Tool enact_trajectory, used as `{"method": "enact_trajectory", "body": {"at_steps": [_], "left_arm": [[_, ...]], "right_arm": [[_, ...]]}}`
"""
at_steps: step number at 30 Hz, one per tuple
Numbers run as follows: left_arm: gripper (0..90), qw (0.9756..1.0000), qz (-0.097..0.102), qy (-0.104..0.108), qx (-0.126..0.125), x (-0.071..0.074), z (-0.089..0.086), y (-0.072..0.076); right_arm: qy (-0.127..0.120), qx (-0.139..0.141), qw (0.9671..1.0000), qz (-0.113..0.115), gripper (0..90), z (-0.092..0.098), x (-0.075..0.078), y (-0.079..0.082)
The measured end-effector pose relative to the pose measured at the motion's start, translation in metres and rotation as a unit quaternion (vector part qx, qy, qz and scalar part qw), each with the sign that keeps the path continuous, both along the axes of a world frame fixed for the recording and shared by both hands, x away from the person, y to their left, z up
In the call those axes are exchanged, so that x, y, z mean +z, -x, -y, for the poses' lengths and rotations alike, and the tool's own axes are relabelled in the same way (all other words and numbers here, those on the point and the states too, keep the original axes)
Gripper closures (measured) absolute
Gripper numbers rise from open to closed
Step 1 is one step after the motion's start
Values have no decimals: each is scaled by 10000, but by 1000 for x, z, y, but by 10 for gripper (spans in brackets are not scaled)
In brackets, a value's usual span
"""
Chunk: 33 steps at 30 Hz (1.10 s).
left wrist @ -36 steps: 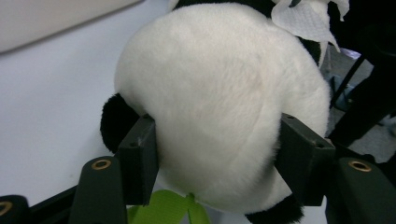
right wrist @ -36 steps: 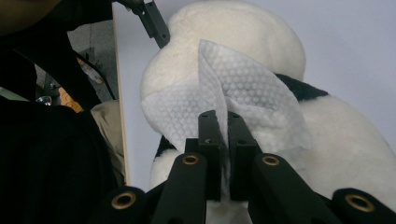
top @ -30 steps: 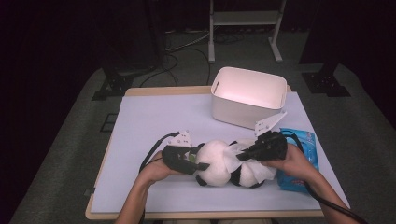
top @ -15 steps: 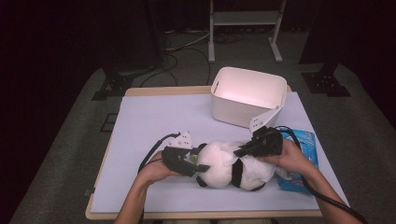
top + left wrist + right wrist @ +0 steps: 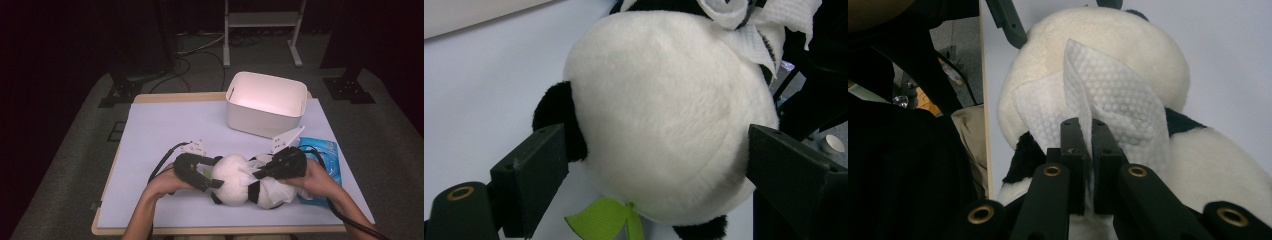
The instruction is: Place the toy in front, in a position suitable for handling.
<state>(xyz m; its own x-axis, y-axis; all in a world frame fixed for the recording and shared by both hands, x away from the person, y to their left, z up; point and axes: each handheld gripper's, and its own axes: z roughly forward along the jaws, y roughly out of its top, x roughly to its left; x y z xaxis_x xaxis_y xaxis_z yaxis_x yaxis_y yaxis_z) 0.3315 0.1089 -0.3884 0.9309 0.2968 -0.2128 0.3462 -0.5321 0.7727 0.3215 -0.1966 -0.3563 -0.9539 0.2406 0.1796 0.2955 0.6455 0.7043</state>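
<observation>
Since the earlier frame the left hand-held gripper (image 5: pixel 212 181) has just been opening; its jaws now stand wide on either side of the plush panda's (image 5: pixel 240 181) round white head without pressing it, so released. On the surface (image 5: pixel 165 125), nearer the person than the white bin (image 5: pixel 265 102), the panda lies with its long axis running left to right between both hands. At its body end, the right hand-held gripper (image 5: pixel 259 173) is clenched on a white wipe (image 5: pixel 1098 95) draped over the panda.
</observation>
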Motion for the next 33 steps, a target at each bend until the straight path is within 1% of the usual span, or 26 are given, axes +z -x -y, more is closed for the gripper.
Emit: {"method": "enact_trajectory", "body": {"at_steps": [5,6,7,9,12,16,17,19,20,21,22,24,25,26,28,31,33], "left_arm": [[98,9999,-119,74,13,-1,-1,-1],[87,9998,-171,89,20,-1,-1,-2],[83,9998,-196,69,-5,-2,-1,-2],[82,9996,-249,96,-15,-3,-1,-3],[55,9993,-363,61,-26,-6,2,-3],[56,9982,-583,-30,-151,-13,9,-4],[57,9980,-601,-48,-197,-14,10,-5],[126,9984,-522,-23,-226,-16,11,-5],[168,9986,-484,-16,-225,-15,10,-4],[215,9990,-385,15,-242,-15,9,-4],[253,9993,-279,20,-251,-14,8,-3],[305,9997,-69,49,-236,-12,6,-1],[323,9998,30,59,-209,-10,5,-1],[339,9998,95,97,-166,-9,5,0],[358,9996,229,103,-110,-6,4,0],[384,9987,485,132,-14,0,2,1],[393,9982,587,142,20,4,0,2]], "right_arm": [[-34,51,10000,-34,864,3,-2,6],[-37,44,10000,-34,865,3,-2,7],[-50,56,10000,-26,865,4,-2,7],[-52,92,9999,-53,865,5,-2,9],[-5,170,9999,-10,865,5,-2,10],[58,238,9997,3,864,2,-2,12],[62,256,9997,6,864,2,-2,13],[98,239,9997,4,864,0,-1,13],[106,241,9996,48,864,0,-1,12],[101,244,9996,73,864,0,-1,12],[92,218,9997,53,864,-1,0,11],[85,230,9996,103,865,-2,2,10],[84,214,9997,101,866,-3,3,9],[78,211,9997,133,866,-3,4,9],[54,173,9997,162,866,-3,6,7],[8,117,9998,187,867,-3,9,4],[-42,82,9997,214,867,-2,10,1]]}}
